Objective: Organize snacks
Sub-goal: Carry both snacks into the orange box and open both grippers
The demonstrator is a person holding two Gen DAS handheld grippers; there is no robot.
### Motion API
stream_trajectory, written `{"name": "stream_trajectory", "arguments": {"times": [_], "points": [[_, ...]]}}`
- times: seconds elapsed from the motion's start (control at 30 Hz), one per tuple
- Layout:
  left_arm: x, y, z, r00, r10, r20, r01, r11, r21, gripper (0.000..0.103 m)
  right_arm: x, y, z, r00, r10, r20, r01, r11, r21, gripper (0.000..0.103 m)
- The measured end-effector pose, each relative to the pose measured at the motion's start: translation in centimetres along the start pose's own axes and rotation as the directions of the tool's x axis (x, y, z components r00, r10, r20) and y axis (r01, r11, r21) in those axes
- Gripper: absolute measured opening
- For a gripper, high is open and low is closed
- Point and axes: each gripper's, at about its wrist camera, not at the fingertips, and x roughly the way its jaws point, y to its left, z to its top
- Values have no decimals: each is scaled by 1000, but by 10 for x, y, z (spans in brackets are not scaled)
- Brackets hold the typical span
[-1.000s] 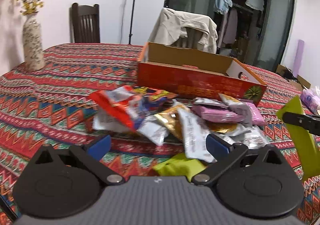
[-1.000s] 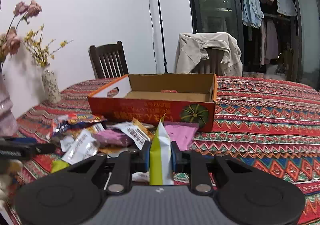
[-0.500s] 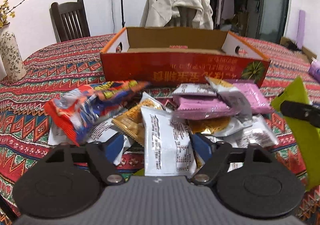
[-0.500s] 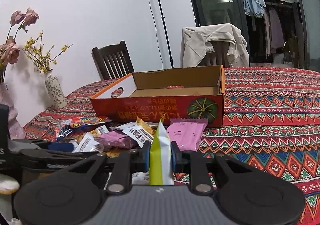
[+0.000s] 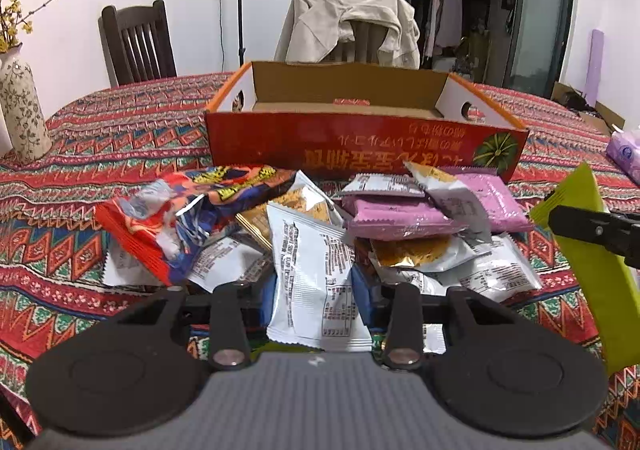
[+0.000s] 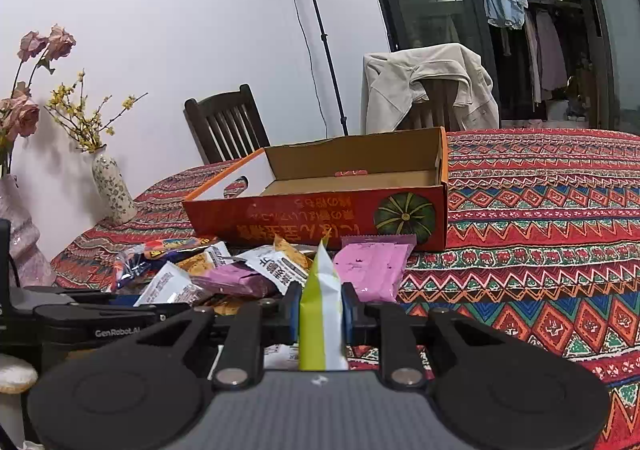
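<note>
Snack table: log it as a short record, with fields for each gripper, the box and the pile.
left gripper: shut on white packet
right gripper: shut on green-and-white packet
cardboard box: open top, no snacks visible inside
snack pile: loose on the tablecloth, in front of the box
vase: left of the box

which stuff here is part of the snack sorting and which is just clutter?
Job:
- left gripper, shut on white packet
- right gripper, shut on green-white packet
- snack pile
- red cardboard box

Lying about:
- vases
- chairs
- beige jacket
- light stand
</note>
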Motion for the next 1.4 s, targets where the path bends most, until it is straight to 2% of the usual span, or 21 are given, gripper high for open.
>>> {"name": "stream_trajectory", "arguments": {"times": [0.4,0.77,1.07,1.4], "points": [[-39,13,13,995,-36,95,38,999,-18,39,-27,21,15,999,-14,53,15,1000,-21,20],[-56,17,42,982,-70,174,73,997,-9,39,-29,32,40,995,-29,90,32,999,-34,19],[-46,15,87,972,-84,221,86,996,0,39,-5,31,78,992,-37,118,40,999,-25,20],[-12,14,138,962,-84,258,88,996,-5,39,45,26,133,988,-51,147,54,998,-16,20]]}}
